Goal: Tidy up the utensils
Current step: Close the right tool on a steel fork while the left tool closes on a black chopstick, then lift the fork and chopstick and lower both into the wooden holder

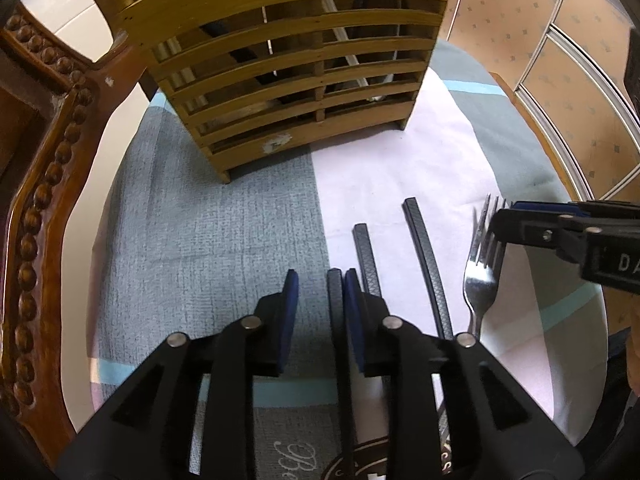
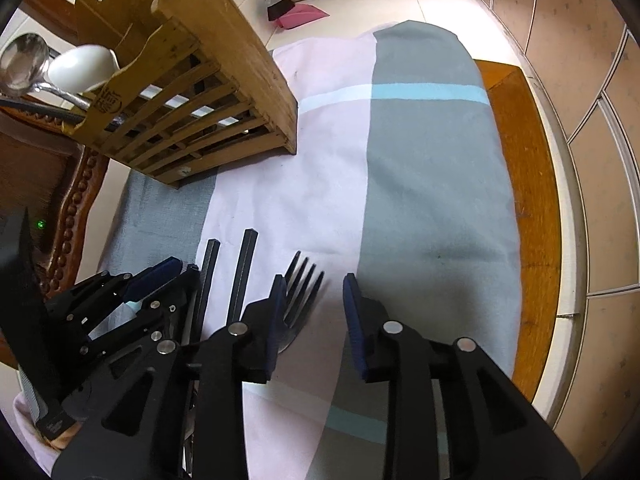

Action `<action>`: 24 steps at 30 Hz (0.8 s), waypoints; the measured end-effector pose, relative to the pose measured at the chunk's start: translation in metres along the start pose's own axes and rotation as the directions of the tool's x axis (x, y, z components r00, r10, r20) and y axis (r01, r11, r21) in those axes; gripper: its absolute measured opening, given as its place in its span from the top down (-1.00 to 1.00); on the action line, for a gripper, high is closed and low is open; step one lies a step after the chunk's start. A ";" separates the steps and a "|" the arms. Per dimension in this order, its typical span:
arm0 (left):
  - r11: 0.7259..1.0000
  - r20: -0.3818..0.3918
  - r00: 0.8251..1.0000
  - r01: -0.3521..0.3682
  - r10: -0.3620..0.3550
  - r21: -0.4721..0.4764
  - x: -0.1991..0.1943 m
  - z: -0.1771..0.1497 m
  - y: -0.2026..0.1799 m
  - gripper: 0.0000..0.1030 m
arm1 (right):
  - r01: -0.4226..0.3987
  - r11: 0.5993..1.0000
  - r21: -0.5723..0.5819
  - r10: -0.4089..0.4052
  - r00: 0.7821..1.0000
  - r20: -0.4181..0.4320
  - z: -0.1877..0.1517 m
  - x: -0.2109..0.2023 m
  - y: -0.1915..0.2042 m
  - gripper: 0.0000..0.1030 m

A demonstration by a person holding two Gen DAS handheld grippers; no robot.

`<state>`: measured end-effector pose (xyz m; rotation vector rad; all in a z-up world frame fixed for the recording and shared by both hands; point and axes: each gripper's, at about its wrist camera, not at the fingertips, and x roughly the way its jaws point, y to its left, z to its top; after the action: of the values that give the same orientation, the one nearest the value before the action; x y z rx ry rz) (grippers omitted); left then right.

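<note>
Chopsticks (image 1: 426,264), black, square-ended, beside shiny steel fork (image 1: 482,276).

Bare cloth (image 2: 432,184) lies right of the wooden holder (image 2: 224,92).

Chopsticks (image 1: 426,264), fork (image 1: 480,280) before holder (image 1: 288,60)
</note>
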<state>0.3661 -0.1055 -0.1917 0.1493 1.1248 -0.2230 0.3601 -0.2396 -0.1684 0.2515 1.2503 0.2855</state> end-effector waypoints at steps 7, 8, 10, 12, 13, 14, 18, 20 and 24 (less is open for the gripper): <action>1.000 0.004 1.000 0.000 0.000 -0.003 -0.003 0.001 0.002 0.51 | -0.020 0.999 -0.043 0.020 1.000 -0.002 -0.003 0.005 0.001 0.42; 1.000 0.005 1.000 0.002 -0.002 -0.004 -0.003 0.001 0.003 0.51 | -0.032 0.998 -0.046 0.032 0.999 0.003 -0.001 0.006 0.002 0.43; 1.000 0.005 1.000 0.010 -0.010 -0.013 -0.002 0.002 0.003 0.56 | -0.052 0.998 -0.046 0.052 0.999 0.004 0.000 0.008 0.001 0.43; 1.000 0.007 1.000 0.018 -0.018 -0.009 -0.001 0.003 0.003 0.84 | -0.053 0.997 -0.049 0.053 0.999 0.006 0.000 0.009 0.003 0.71; 1.000 0.007 1.000 0.016 -0.016 -0.007 -0.001 0.002 0.003 0.85 | -0.060 0.997 -0.050 0.060 0.998 0.004 0.000 0.010 0.004 0.74; 1.000 0.008 1.000 0.015 -0.015 -0.007 -0.001 0.002 0.002 0.85 | -0.071 0.996 -0.048 0.072 0.997 0.008 0.001 0.009 0.005 0.79; 0.999 0.030 0.999 0.020 -0.019 -0.031 -0.010 0.004 0.007 0.86 | -0.077 0.995 -0.063 0.080 0.996 0.049 0.001 -0.002 0.009 0.88; 0.998 0.082 0.996 0.043 -0.039 -0.049 -0.029 0.005 0.012 0.86 | -0.069 0.995 -0.069 0.075 0.994 0.083 0.002 -0.012 0.012 0.89; 0.995 0.197 0.979 0.062 -0.044 -0.084 -0.074 0.002 0.022 0.87 | -0.041 0.995 -0.087 0.056 0.982 0.183 0.001 -0.046 0.019 0.92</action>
<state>0.3430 -0.0768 -0.1237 0.0165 0.9426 -0.2293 0.3463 -0.2381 -0.1202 0.2317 1.0473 0.3473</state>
